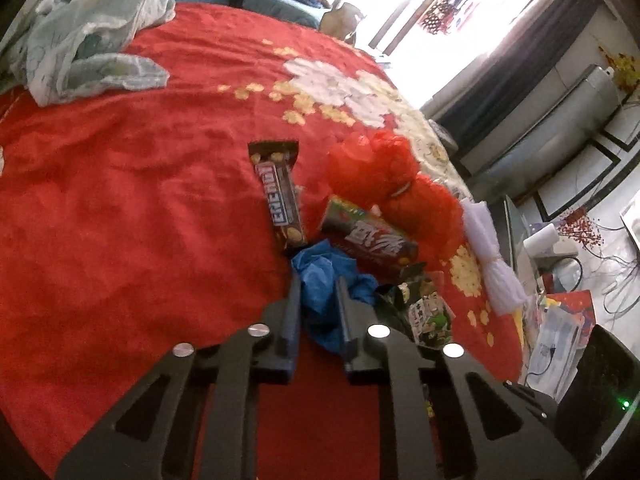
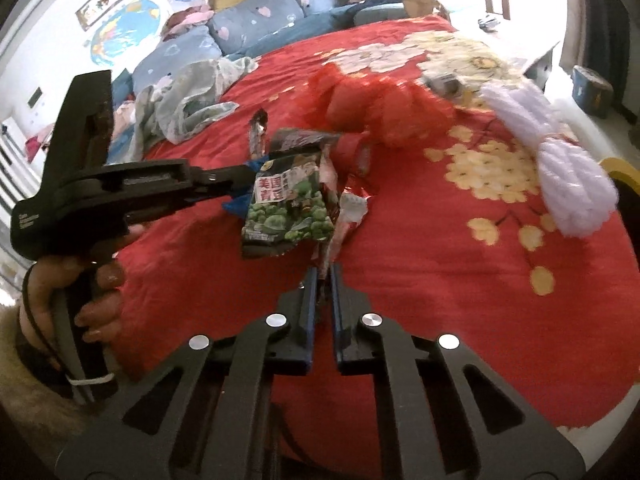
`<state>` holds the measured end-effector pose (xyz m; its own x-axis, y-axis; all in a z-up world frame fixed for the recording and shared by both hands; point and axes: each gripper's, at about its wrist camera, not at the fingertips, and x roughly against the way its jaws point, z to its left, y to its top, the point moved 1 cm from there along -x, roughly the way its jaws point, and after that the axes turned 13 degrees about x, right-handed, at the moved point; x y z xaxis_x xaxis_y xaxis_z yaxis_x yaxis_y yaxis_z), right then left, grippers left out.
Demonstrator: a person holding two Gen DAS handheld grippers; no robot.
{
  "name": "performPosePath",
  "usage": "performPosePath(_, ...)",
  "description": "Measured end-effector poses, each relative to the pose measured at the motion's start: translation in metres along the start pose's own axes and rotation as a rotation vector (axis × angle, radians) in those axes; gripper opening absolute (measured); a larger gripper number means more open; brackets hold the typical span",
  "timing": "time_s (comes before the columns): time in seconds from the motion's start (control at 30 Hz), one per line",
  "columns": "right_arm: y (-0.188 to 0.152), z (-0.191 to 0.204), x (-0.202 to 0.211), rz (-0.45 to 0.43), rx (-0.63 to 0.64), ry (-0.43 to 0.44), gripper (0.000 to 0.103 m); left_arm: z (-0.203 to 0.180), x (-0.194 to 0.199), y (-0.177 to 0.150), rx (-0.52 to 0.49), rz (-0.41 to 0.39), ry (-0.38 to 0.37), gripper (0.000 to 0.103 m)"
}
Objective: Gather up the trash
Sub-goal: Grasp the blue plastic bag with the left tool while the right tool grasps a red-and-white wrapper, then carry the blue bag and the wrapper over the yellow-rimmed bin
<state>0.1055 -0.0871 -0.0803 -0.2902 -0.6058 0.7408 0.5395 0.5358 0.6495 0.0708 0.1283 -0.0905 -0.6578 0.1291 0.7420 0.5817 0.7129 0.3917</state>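
Note:
Trash lies on a red bedspread (image 1: 120,200). My left gripper (image 1: 318,280) is shut on a crumpled blue plastic bag (image 1: 320,276); it shows from the side in the right wrist view (image 2: 240,176). Beyond it lie a brown snack-bar wrapper (image 1: 280,196), a dark red wrapper (image 1: 372,240), a green pea packet (image 1: 428,316) and a red mesh bag (image 1: 384,176). My right gripper (image 2: 325,272) is shut on a silver-red wrapper (image 2: 340,220), beside the green pea packet (image 2: 292,204). The red mesh bag (image 2: 380,108) lies farther back.
A bundle of white cord (image 2: 560,160) lies at the bed's right side, also in the left view (image 1: 492,264). A pale crumpled cloth (image 1: 88,52) sits at the far left. Blue pillows (image 2: 248,28) line the bed head. Cluttered floor and boxes (image 1: 560,328) lie beyond the right edge.

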Motion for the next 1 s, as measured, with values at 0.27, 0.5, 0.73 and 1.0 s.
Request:
performPosePath(0.27, 0.002, -0.026, 0.022, -0.05, -0.034, -0.061, 0.002, -0.014, 0.029, 0.01, -0.029, -0.085, -0.038, 0.01)
performPosePath(0.5, 0.006, -0.04, 0.036, -0.089, -0.063, -0.079, 0.002, -0.032, 0.055, 0.014, -0.077, -0.182, -0.042, 0.01)
performPosePath(0.73, 0.009, -0.047, 0.048, -0.121, -0.079, -0.087, 0.002, -0.058, 0.075, 0.016, -0.142, -0.254, -0.067, 0.01)
performPosePath(1.0, 0.012, -0.057, 0.064, -0.159, -0.094, -0.103, 0.002, -0.078, 0.074, 0.015, -0.174, -0.253, -0.091, 0.01)
